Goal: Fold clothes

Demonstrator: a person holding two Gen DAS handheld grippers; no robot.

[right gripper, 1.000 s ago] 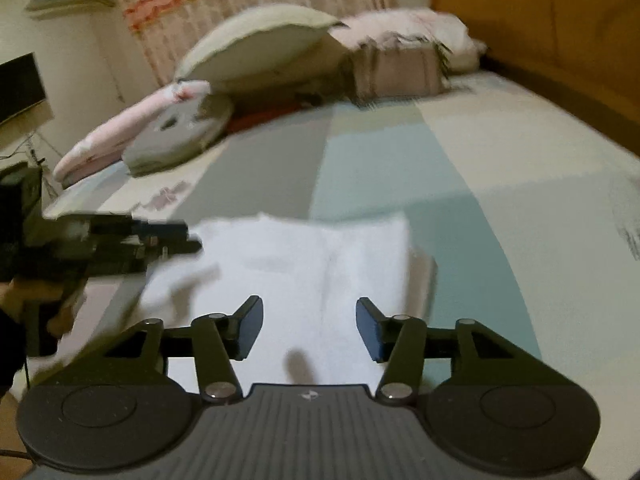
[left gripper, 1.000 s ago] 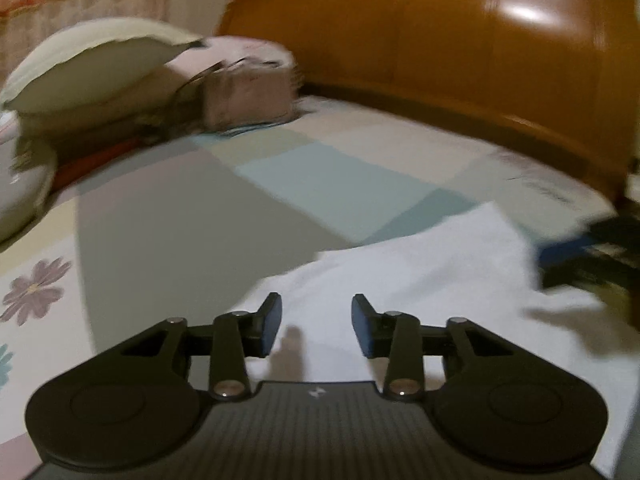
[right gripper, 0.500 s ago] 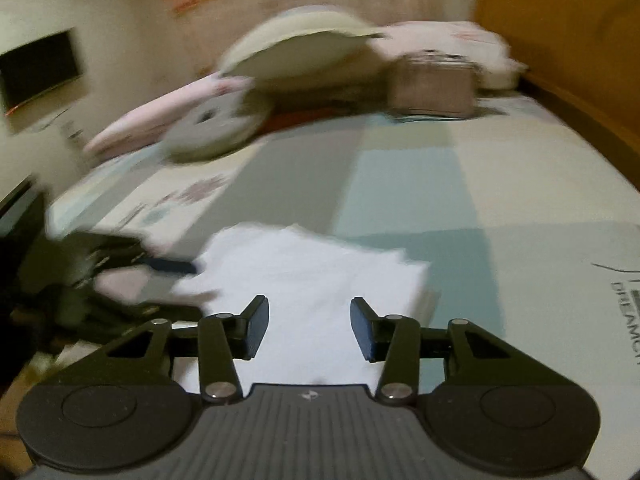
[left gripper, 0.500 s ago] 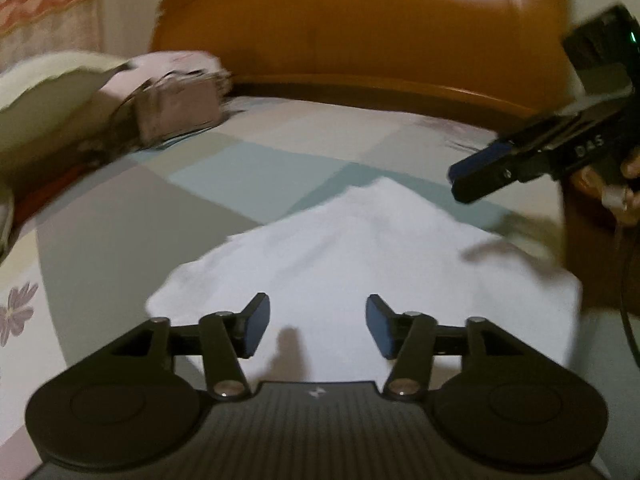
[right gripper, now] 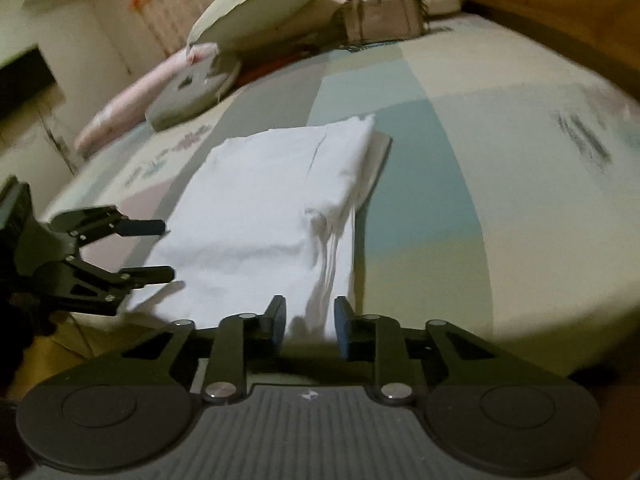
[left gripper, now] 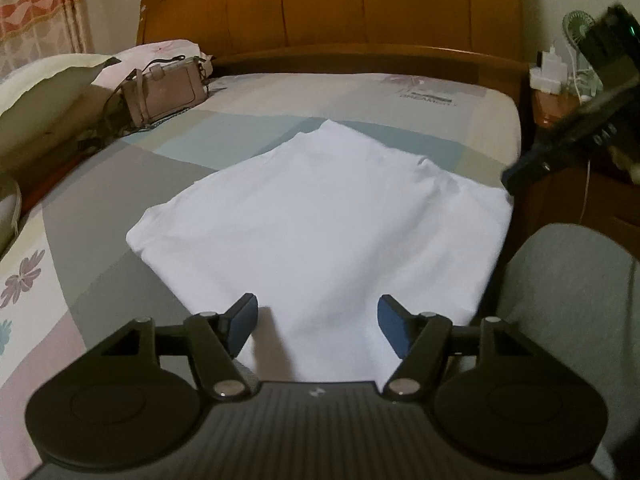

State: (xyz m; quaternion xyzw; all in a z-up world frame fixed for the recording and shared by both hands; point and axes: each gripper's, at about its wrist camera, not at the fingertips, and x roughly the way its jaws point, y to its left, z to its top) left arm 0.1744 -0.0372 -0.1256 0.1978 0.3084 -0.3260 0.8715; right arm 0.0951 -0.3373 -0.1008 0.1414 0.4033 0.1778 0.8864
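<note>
White garment [left gripper: 320, 216] lies folded in a flat rectangle on the bed [right gripper: 500, 184], at the near edge, well short of the headboard [left gripper: 360, 8]; layered edges show on its right side. Fits a done fold or one w/ another pass left. If more: grip all layers together, keep edges aligned. Left gripper [left gripper: 316, 322] hovers low over garment's near edge, jaws wide apart, empty. Right gripper [right gripper: 310, 320] sits at the near corner by the stacked edges, jaws apart, narrower, cloth between but not clamped.

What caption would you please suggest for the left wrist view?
Open left tool poised over a folded white shirt on the bed, wooden headboard behind.
</note>
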